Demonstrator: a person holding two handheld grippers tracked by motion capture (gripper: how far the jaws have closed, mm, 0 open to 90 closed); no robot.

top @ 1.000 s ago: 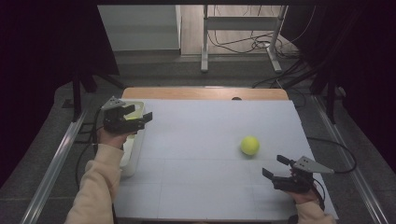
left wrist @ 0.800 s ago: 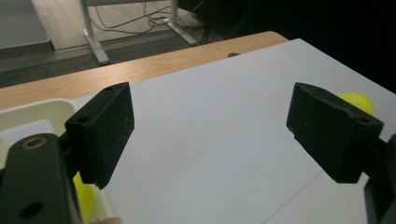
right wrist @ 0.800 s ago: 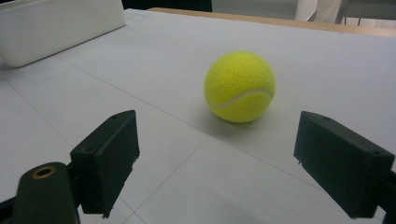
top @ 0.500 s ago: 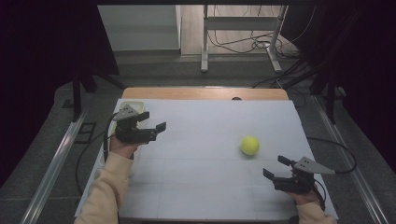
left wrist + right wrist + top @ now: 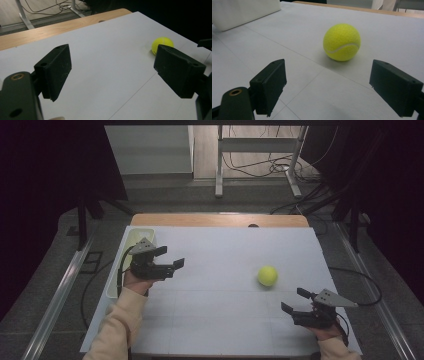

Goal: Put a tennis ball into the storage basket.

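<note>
A yellow tennis ball [image 5: 267,275] lies on the white table top [image 5: 225,250], right of centre. My left gripper [image 5: 171,256] hovers over the table's left part, just right of the bin, pointing toward the ball from well away. Its jaws are open with nothing between them. In the left gripper view [image 5: 116,67] the ball [image 5: 162,43] lies far off, beyond the right jaw. My right gripper [image 5: 293,299] sits near the front right edge, open and empty. In the right gripper view [image 5: 334,82] the ball [image 5: 342,42] lies a short way ahead of the jaws.
A white bin [image 5: 131,242] stands along the table's left edge; its wall [image 5: 242,12] appears far off in the right gripper view. A wooden strip [image 5: 220,220] borders the far edge. Beyond it are a metal stand [image 5: 255,165] and floor cables.
My left gripper has moved from over the white bin to the right and slightly down, out over the table. The right gripper and the ball have stayed in place.
</note>
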